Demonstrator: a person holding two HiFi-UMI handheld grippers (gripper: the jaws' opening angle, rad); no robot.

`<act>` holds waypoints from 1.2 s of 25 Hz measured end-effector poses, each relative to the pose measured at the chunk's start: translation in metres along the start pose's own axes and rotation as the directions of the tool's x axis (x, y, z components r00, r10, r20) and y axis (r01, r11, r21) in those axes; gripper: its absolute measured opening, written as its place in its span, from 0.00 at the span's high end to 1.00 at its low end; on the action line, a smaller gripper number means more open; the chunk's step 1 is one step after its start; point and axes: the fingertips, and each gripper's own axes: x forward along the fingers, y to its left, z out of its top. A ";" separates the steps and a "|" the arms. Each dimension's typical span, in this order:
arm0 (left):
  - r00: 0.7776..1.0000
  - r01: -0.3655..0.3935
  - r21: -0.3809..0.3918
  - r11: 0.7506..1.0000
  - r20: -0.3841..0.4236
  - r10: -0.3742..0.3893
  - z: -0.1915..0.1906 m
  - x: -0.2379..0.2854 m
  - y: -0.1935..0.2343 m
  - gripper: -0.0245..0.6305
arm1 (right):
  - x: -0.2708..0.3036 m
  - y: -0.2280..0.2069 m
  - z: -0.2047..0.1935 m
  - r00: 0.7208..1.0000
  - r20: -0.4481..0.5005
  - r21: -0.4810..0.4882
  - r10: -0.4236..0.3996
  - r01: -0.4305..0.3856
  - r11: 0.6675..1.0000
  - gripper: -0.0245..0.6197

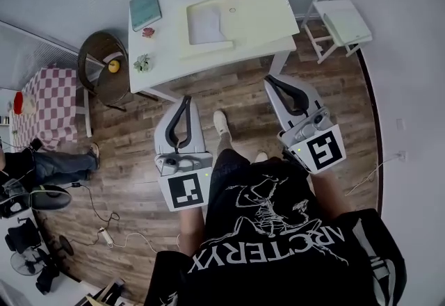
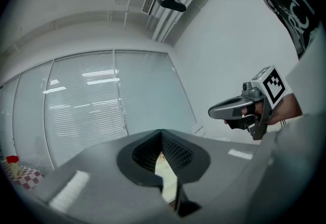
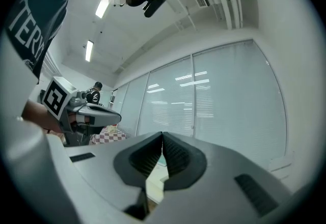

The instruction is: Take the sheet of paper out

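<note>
Fingers (image 2: pixel 175 154) of the left gripper (image 1: pixel 185 100) and right gripper (image 1: pixel 270 79) are held together, empty. The sheet of paper (image 1: pixel 206 23) is seen in a cream folder (image 1: pixel 257 12) on the table (image 1: pixel 170 44), well apart. The folder could be dragged along if both layers are pinched.

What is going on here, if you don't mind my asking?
A person stands on the wooden floor facing a white table, with a gripper in each hand. The left gripper and the right gripper both have their jaws together with nothing between them, and both are short of the table. On the table lies what looks like an open pale yellow folder, with a white sheet of paper on it, untouched.
</note>
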 end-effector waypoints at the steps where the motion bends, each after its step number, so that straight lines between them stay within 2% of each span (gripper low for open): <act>1: 1.000 0.000 -0.007 1.000 -0.001 0.000 -0.004 0.007 0.004 0.95 | 0.009 -0.003 -0.004 1.000 -0.004 -0.003 0.003 -0.003 1.000 0.94; 11: 0.999 0.052 -0.035 0.998 0.006 -0.052 -0.032 0.121 0.092 0.95 | 0.139 -0.048 -0.024 0.998 -0.058 -0.049 -0.013 0.010 0.999 0.94; 17: 0.994 0.106 -0.036 0.994 -0.019 -0.107 -0.060 0.186 0.155 0.94 | 0.228 -0.076 -0.041 0.994 -0.091 -0.045 -0.059 0.055 0.997 0.94; 20: 0.989 0.144 -0.028 0.989 -0.032 -0.145 -0.069 0.213 0.176 0.95 | 0.255 -0.091 -0.038 0.992 -0.072 -0.051 -0.100 0.096 0.994 0.94; 26: 0.984 0.177 -0.023 0.984 -0.019 -0.177 -0.064 0.251 0.184 0.94 | 0.280 -0.117 -0.038 0.989 -0.079 -0.061 -0.124 0.120 0.991 0.94; 30: 0.988 0.151 -0.013 0.988 -0.014 -0.151 -0.057 0.260 0.177 0.94 | 0.284 -0.133 -0.043 0.992 -0.081 -0.036 -0.096 0.093 0.995 0.94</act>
